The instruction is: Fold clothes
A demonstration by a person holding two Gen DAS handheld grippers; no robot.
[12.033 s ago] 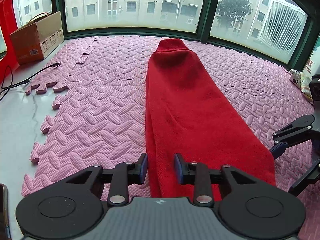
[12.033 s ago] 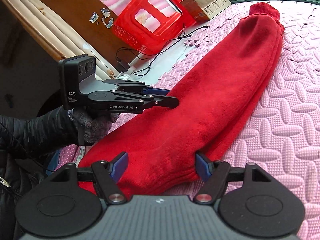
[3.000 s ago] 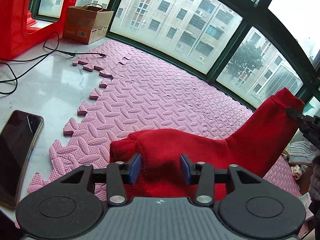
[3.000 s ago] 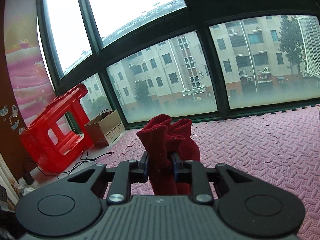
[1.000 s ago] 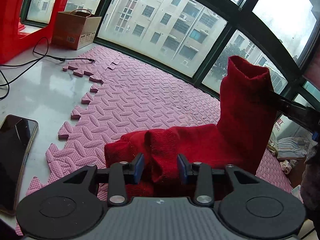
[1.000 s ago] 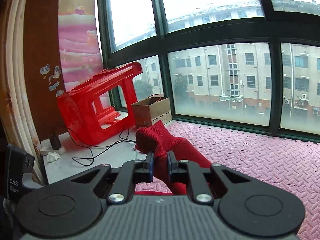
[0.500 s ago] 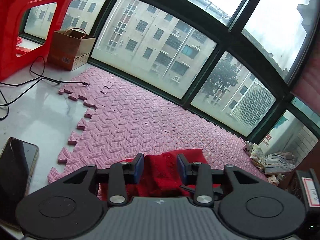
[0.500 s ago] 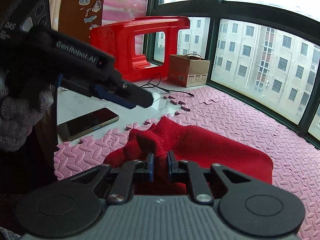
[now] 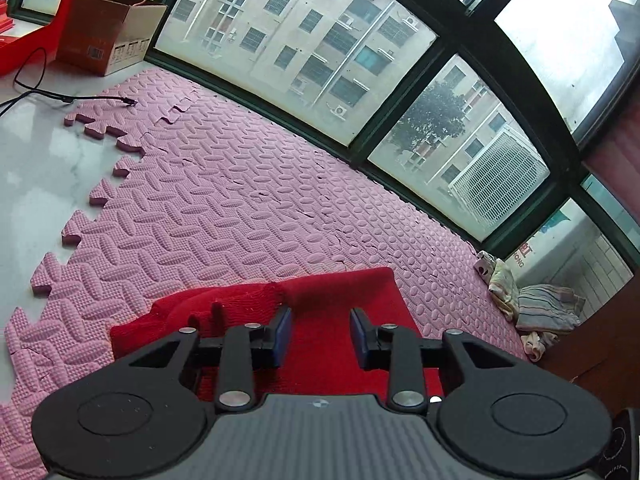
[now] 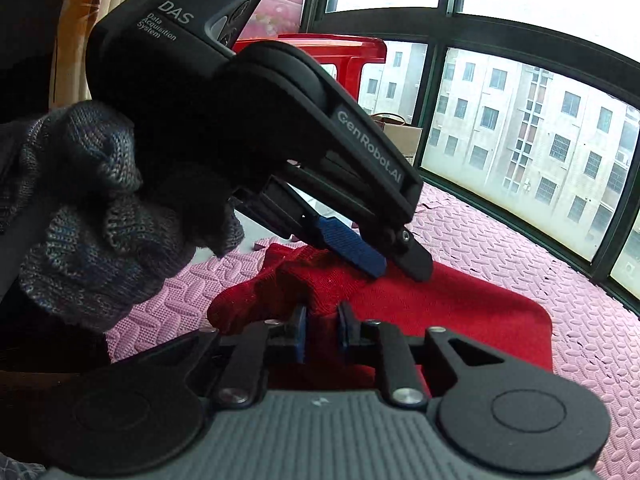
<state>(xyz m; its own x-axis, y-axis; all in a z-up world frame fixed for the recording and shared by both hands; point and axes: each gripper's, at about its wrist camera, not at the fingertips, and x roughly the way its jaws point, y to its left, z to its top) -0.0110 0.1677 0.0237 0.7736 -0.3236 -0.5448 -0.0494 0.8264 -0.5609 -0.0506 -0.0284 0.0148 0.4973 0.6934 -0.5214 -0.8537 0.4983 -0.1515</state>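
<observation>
A red garment (image 9: 320, 312) lies folded on pink foam mats (image 9: 224, 208) beneath the left gripper (image 9: 320, 336), whose blue-padded fingers (image 9: 283, 335) stand apart above the cloth with nothing between them. Beyond the mats' jigsaw edge, a pale marble sill (image 9: 36, 160) carries a black cable (image 9: 60, 96) and a brown cardboard box (image 9: 108, 32). Crumpled cloths (image 9: 532, 304) sit at the far right below dark-framed windows (image 9: 472, 48) facing apartment blocks.

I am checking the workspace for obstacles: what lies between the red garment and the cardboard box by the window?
Left wrist view: between the red garment and the cardboard box, only bare pink foam mat, then a black cable on the white floor.
</observation>
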